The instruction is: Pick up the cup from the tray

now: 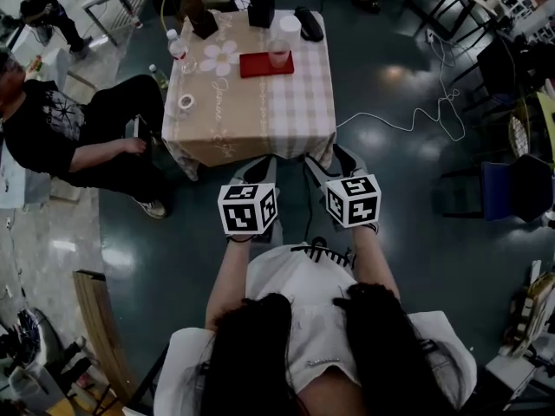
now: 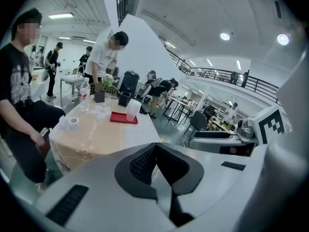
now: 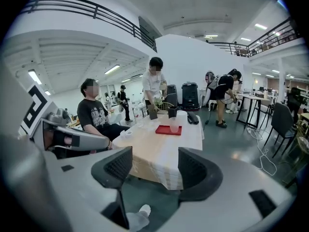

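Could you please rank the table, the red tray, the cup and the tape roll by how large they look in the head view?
1. table
2. tray
3. cup
4. tape roll, only a little smaller than the cup

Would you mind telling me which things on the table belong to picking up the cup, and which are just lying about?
For the job: cup on the red tray; right gripper, open, empty; left gripper, shut.
Just lying about: water bottle; tape roll; long black case; black box.
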Demonstrator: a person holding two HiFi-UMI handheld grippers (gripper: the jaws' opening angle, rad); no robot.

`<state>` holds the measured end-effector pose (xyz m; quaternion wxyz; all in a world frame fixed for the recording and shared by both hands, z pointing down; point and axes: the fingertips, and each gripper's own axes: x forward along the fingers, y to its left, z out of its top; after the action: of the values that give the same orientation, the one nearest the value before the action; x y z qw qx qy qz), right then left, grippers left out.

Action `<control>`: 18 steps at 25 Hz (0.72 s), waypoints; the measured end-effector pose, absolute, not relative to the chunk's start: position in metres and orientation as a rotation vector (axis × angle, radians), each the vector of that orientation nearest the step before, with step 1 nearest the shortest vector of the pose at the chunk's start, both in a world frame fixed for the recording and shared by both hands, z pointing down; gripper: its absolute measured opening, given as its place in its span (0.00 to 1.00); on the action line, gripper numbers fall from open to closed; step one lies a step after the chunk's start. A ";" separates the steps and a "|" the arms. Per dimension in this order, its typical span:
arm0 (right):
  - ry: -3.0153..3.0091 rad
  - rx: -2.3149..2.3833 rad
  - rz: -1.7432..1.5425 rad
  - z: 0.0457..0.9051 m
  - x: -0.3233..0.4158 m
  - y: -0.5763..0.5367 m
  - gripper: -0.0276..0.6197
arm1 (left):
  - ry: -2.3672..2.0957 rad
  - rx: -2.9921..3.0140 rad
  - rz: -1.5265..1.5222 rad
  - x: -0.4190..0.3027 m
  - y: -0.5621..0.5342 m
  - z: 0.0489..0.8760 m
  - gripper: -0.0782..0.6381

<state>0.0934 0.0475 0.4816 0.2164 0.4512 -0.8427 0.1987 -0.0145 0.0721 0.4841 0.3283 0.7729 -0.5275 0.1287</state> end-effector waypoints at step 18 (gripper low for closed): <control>-2.261 1.309 0.592 0.483 0.053 -0.038 0.50 | -1.332 2.044 0.404 -0.066 -0.023 0.485 0.12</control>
<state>0.0532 -0.0381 0.4830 0.2296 0.4755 -0.8215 0.2150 -0.0661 -0.0231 0.4853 0.3282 0.7809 -0.5087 0.1543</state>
